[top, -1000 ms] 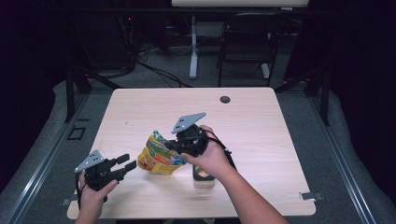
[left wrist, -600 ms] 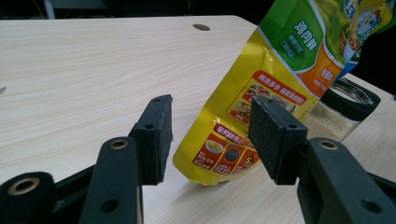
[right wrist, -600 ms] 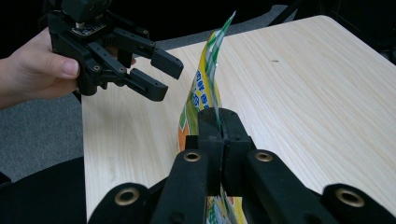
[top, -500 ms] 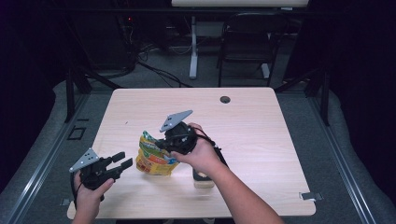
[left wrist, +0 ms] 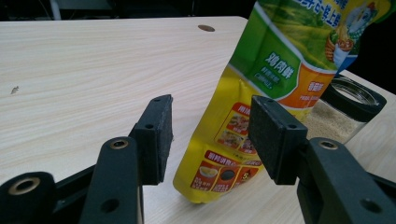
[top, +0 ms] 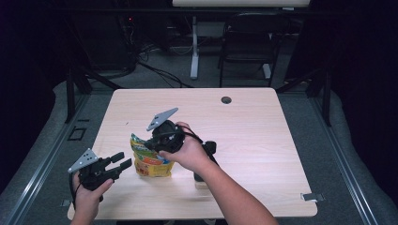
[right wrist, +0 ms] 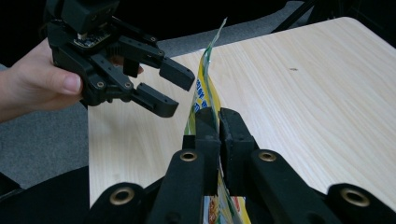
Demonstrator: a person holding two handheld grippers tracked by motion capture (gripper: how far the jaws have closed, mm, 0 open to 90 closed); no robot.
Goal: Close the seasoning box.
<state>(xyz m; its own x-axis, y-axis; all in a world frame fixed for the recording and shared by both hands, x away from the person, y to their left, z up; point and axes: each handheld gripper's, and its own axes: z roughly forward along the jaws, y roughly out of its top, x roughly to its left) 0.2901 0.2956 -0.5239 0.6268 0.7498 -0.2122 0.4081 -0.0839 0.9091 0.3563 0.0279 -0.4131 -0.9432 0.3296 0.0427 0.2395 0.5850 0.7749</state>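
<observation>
Now: right tool (right wrist: 218, 122) clamped on pouch (top: 149, 158) top | pouch upright, long axis vertical | left tool (top: 121, 160) jaws apart, just beside, facing its lower half

Pale wooden table (top: 263, 131) bears pouch (top: 149, 161); jar (left wrist: 348, 109).

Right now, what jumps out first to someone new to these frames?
The bright yellow-green pouch, held upright at the table's near-left part, its top edge pinched in the right gripper. Just left of it the left gripper hangs with jaws open, aimed at the pouch. A glass jar of pale granules stands close behind the pouch.
</observation>
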